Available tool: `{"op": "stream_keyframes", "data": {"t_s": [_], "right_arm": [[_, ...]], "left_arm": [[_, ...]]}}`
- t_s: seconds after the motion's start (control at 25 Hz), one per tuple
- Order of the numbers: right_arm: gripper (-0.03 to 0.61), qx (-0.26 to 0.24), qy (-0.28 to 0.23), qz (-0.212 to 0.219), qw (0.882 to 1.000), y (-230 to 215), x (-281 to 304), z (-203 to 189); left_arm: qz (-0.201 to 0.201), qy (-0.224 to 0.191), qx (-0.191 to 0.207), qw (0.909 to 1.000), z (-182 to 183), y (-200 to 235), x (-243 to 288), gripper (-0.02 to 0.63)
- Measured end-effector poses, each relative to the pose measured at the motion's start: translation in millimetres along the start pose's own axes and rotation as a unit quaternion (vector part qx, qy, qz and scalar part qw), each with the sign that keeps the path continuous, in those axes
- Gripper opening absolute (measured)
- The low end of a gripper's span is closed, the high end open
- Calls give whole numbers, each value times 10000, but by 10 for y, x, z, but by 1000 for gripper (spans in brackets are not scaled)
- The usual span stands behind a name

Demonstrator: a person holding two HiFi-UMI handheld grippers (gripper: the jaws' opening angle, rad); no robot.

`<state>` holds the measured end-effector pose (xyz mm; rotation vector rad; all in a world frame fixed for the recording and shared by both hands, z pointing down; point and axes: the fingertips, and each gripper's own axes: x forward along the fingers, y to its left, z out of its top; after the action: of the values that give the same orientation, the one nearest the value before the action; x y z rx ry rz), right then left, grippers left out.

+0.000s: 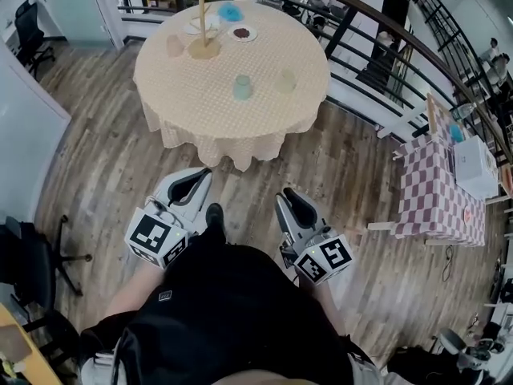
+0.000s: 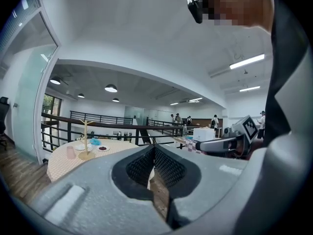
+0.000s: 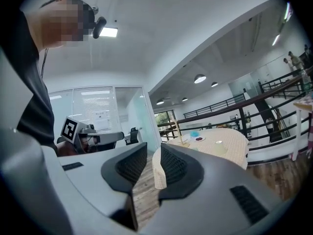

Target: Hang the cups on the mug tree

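Far ahead stands a round table (image 1: 200, 95) under a cream cloth. On it, a wooden mug tree (image 1: 203, 24) rises at the back. A pink cup (image 1: 175, 46), a green cup (image 1: 242, 87) and a pale cup (image 1: 286, 81) stand apart on the cloth. Both grippers are held low by the person's waist, well short of the table. My left gripper (image 1: 203, 172) is shut and empty; its view shows the mug tree (image 2: 86, 138) and pink cup (image 2: 71, 152). My right gripper (image 1: 288, 193) stands slightly open with nothing between its jaws (image 3: 153, 150); the table (image 3: 234, 148) lies beyond.
A blue object (image 1: 231, 12) and two small plates (image 1: 242, 33) lie near the tree. A dark railing (image 1: 361, 34) curves behind the table. A checkered table (image 1: 445, 191) with a white box (image 1: 474, 165) stands right. An office chair (image 1: 36, 267) is at left on wooden floor.
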<state>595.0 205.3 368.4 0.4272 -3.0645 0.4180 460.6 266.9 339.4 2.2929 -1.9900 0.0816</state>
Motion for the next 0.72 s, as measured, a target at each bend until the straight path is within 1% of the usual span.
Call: {"op": "stream_keyframes", "data": {"t_s": [0.24, 0.32, 0.44, 0.56, 0.72], "right_arm": [[95, 90, 57, -14, 9999, -359, 844, 161], [95, 149, 82, 29, 9999, -416, 1135, 198], [95, 82, 184, 65, 9998, -453, 1516, 211], [95, 30, 289, 15, 9996, -533, 1808, 182], [100, 14, 501, -40, 9987, -756, 2039, 169]], "left_arm": [[-118, 208, 80, 9997, 118, 663, 456, 8], [-144, 177, 68, 9997, 151, 911, 556, 8], [-200, 86, 111, 9997, 197, 1226, 684, 8], [-245, 152, 113, 9995, 146, 1492, 814, 8], [-261, 160, -18, 9995, 127, 1691, 1025, 6]]}}
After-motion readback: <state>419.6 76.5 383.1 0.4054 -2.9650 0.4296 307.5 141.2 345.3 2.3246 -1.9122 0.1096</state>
